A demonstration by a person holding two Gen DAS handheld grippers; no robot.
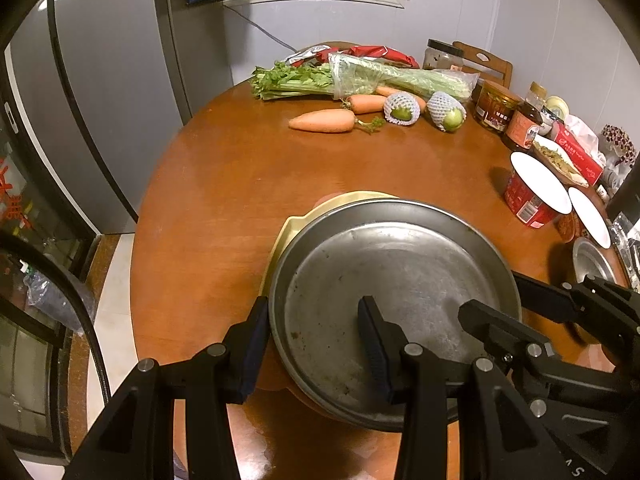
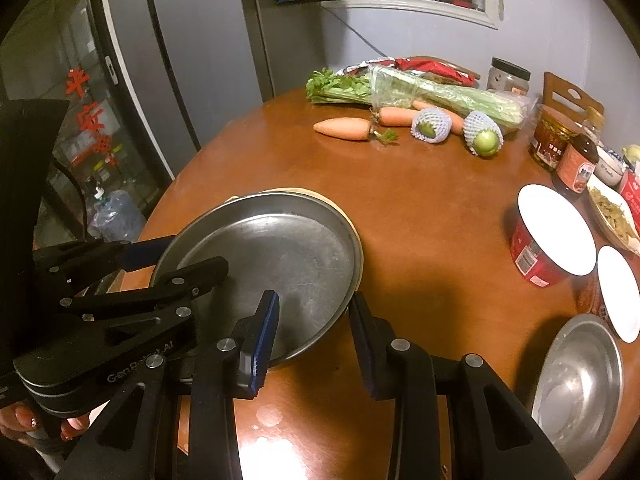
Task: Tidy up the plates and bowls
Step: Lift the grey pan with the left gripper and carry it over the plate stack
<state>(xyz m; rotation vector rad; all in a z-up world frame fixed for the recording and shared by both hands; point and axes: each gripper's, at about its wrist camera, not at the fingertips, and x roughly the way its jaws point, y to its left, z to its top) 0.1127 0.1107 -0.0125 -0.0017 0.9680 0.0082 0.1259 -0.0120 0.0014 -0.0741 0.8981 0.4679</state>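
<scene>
Both grippers angled down, seemingly clamping steel plate rim

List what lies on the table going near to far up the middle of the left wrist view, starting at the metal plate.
Metal plate → yellow plate showing under its far edge → bare table → nearest carrot → bagged celery → red snack bag at the far edge.

Dim warm light, fisheye-warped edges, tabletop glare
</scene>
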